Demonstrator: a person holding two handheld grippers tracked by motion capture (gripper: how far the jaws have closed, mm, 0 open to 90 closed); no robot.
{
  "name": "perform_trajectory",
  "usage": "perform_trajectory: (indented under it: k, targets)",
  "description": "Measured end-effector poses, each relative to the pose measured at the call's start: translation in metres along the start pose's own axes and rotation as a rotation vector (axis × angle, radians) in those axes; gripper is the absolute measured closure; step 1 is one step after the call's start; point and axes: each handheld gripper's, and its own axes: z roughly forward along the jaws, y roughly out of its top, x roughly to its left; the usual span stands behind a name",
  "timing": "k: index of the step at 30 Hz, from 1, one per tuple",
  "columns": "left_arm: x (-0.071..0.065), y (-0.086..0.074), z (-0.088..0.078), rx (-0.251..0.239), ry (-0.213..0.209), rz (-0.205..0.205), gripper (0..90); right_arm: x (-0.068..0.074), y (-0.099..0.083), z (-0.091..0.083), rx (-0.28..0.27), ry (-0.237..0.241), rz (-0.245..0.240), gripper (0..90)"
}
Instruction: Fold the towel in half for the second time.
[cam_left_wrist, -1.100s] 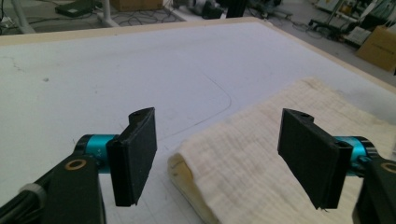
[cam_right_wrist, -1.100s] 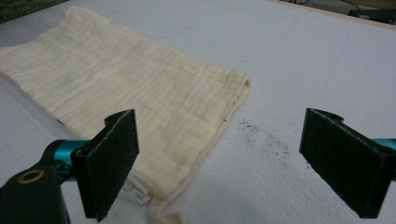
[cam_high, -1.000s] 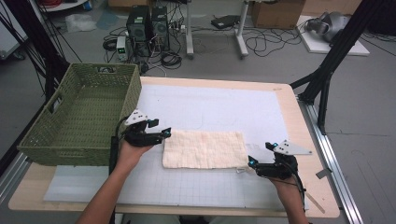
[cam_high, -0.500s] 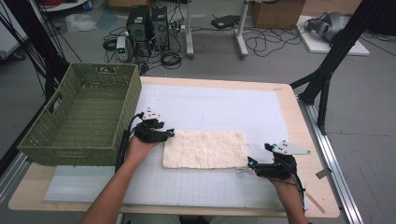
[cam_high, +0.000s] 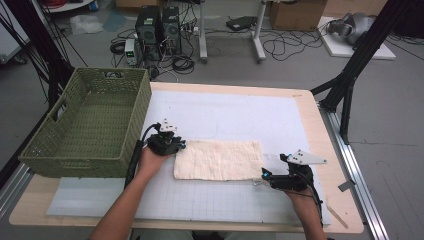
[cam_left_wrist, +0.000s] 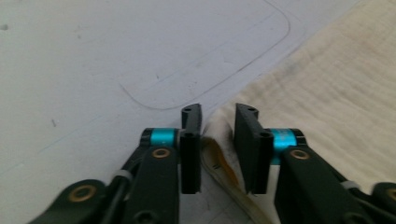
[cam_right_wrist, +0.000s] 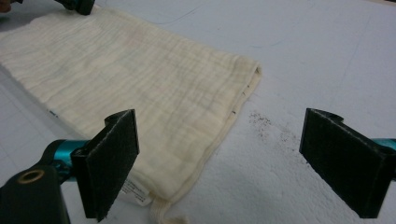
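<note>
Cloth (cam_high: 218, 160) lies folded mid-frame; left gripper (cam_left_wrist: 218, 140) has just been closing on its corner, right gripper (cam_right_wrist: 243, 163) gapes, basket (cam_high: 60, 150) awaits

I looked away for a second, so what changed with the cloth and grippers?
The left hand-held gripper dropped to the cloth's far left corner; its jaws have just been closing around that edge. The right hand-held gripper stayed open at the near right corner, the cloth flat.

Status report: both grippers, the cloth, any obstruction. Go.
Left gripper just closing, jaws on cloth corner. Right gripper open, at cloth's other end, not gripping. Cloth folded flat on mat. Basket left of it, nothing in the way.
</note>
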Motion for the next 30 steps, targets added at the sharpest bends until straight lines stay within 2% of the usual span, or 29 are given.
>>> perform_trajectory:
  k: [3, 6, 8, 13, 17, 21, 24, 25, 30]
  targets:
    - [-0.001, 0.000, 0.000, -0.004, -0.001, 0.001, 81.6, -0.003, 0.007, 0.007, -0.007, 0.019, 0.021, 11.1]
    - [0.001, -0.001, 0.000, -0.011, -0.012, -0.020, 81.7, -0.006, 0.018, 0.015, 0.032, 0.030, -0.013, 11.1]
    - [0.002, -0.001, 0.000, -0.010, -0.014, -0.020, 81.6, -0.010, 0.025, 0.022, 0.043, 0.035, -0.025, 11.1]
    - [0.002, -0.002, 0.000, -0.019, -0.018, -0.039, 81.2, -0.024, 0.041, 0.043, 0.086, 0.054, -0.013, 11.2]
    - [0.003, -0.003, 0.000, -0.023, -0.025, -0.053, 80.9, -0.032, 0.049, 0.062, 0.137, 0.046, -0.013, 11.6]
    - [0.005, -0.004, 0.000, -0.024, -0.033, -0.065, 80.9, -0.036, 0.052, 0.079, 0.156, 0.069, 0.010, 20.4]
    - [0.005, -0.004, 0.000, -0.028, -0.034, -0.077, 80.9, -0.038, 0.054, 0.088, 0.155, 0.059, 0.028, 30.3]
    - [0.005, -0.004, 0.000, -0.028, -0.034, -0.079, 80.8, -0.038, 0.055, 0.091, 0.161, 0.053, 0.032, 36.7]
    - [0.006, -0.005, 0.000, -0.034, -0.037, -0.087, 80.8, -0.039, 0.054, 0.101, 0.206, 0.051, -0.001, 52.3]
